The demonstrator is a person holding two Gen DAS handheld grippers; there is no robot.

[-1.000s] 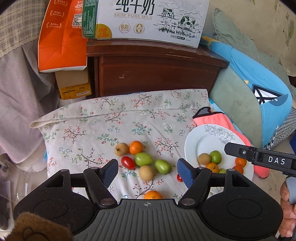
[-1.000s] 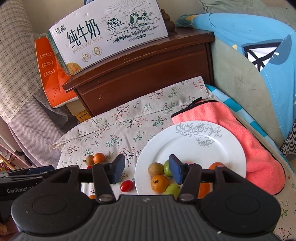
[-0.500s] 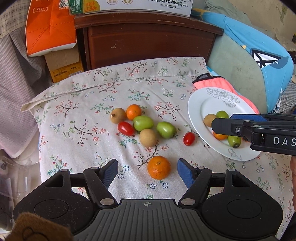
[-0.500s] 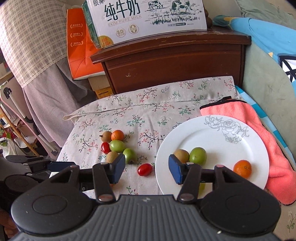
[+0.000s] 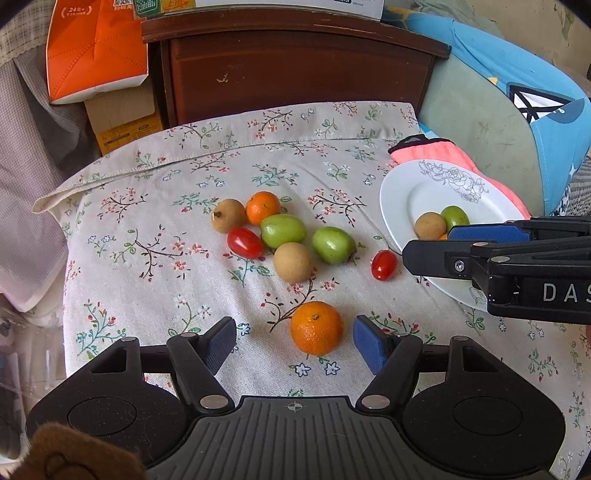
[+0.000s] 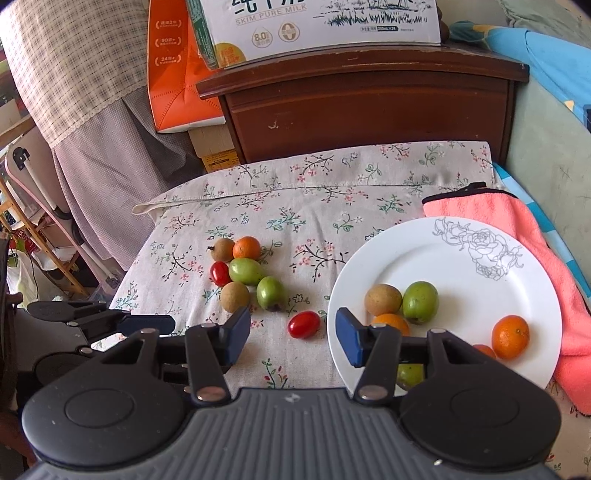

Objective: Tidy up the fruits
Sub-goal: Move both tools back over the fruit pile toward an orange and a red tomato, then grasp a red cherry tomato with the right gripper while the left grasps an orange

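A loose orange (image 5: 316, 328) lies on the floral cloth (image 5: 155, 236) between the fingers of my left gripper (image 5: 295, 345), which is open and not touching it. Further back sits a cluster of several fruits (image 5: 280, 230): green, brown, red and orange. A red cherry tomato (image 6: 303, 324) lies just left of the white plate (image 6: 461, 258), between the pads of my open right gripper (image 6: 291, 336), untouched. The plate holds a brown fruit (image 6: 383, 299), a green one (image 6: 420, 302) and oranges (image 6: 510, 336); more fruit is partly hidden behind my right finger.
A pink towel (image 6: 524, 236) lies under the plate's far right side. Behind the cloth stand a dark wooden cabinet (image 6: 369, 110), a milk carton box (image 6: 325, 26) and an orange box (image 6: 173, 74). The cloth drops off at its left edge.
The left gripper has come down toward the cloth until the loose orange lies between its fingers. The right gripper has shifted left from over the plate to the cherry tomato.
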